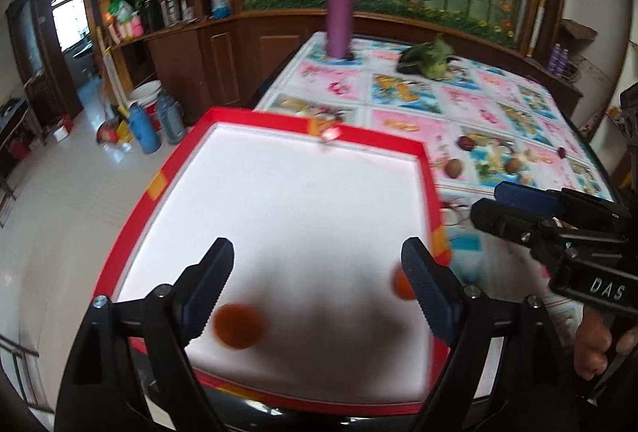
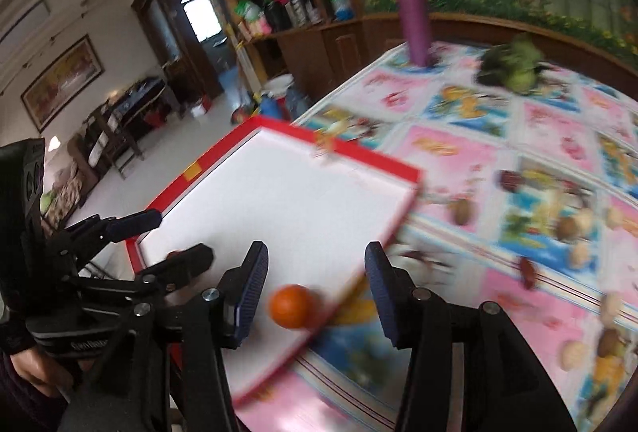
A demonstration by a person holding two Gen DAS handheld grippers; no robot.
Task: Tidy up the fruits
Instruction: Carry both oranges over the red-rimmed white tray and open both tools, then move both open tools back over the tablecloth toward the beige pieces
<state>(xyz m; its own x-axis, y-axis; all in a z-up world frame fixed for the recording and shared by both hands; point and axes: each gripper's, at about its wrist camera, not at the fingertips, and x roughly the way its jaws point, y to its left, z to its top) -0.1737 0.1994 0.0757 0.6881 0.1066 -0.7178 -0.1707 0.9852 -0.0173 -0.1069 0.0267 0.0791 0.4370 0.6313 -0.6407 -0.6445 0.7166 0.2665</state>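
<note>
Two orange fruits lie in the red-rimmed white tray, both blurred. One orange fruit sits just ahead of the left hand-held gripper, close to its left finger; the other orange fruit lies against the inside of its right finger, by the tray's right rim. The left hand-held gripper hangs over the tray with fingers spread wide and nothing between them. The right hand-held gripper is likewise spread and holding nothing; in its own view the second orange fruit rests between and just ahead of its fingers, at the tray's edge. Further ahead and to the right of both, on the patterned table, small brown fruits and dark red ones lie scattered, well apart from the tray. A purple bottle stands at the far end.
</note>
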